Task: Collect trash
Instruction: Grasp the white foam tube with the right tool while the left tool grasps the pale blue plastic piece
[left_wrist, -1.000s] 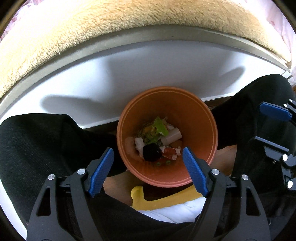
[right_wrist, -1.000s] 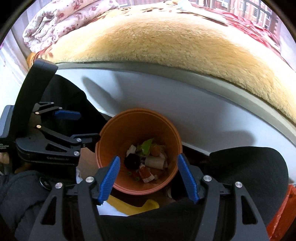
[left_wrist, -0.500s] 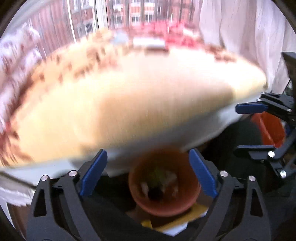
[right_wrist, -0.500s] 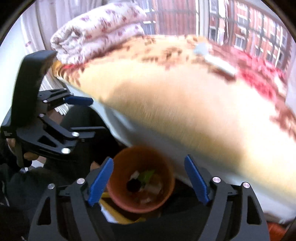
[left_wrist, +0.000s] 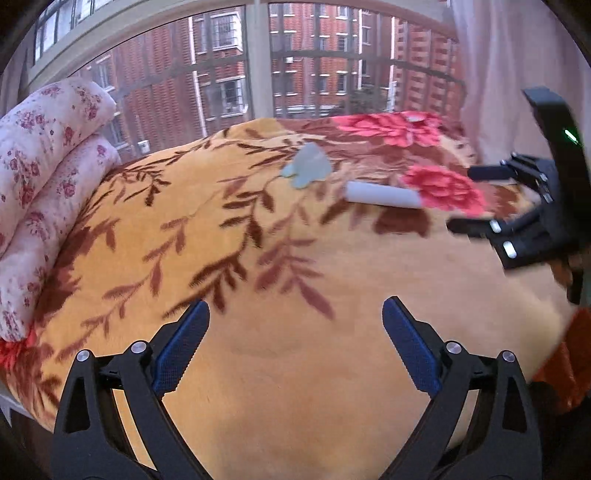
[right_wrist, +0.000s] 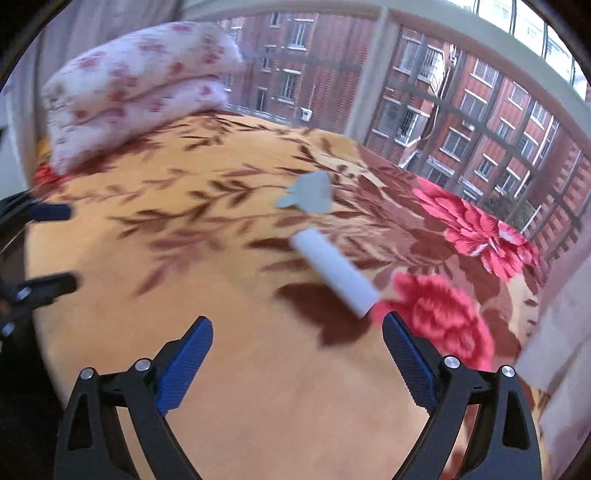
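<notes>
Two bits of trash lie on the bed's floral blanket: a white paper roll at centre frame in the right wrist view, and a pale blue-green scrap just above it, near but not touching. In the left wrist view the roll sits upper right of centre with the scrap to its upper left. A folded floral quilt is stacked at the left edge of that frame, well apart from both.

Both pairs of tongs stand wide apart and hold nothing: the left tongs hang over bare blanket, and the right tongs have the roll's near end just above their right pad. I can also see the right tongs at the right edge of the left view.

I judge the roll to be the next pick, and the right tongs the better placed. I would swing them a little to the right so the roll runs across the gap rather than along it, then lower until both pads straddle its middle. The plush pile is soft, so I would press only lightly and close gently; a hollow roll may crush or squirt out if pinched near an end. The scrap looks thin and flat, so I would take it at a raised edge
</notes>
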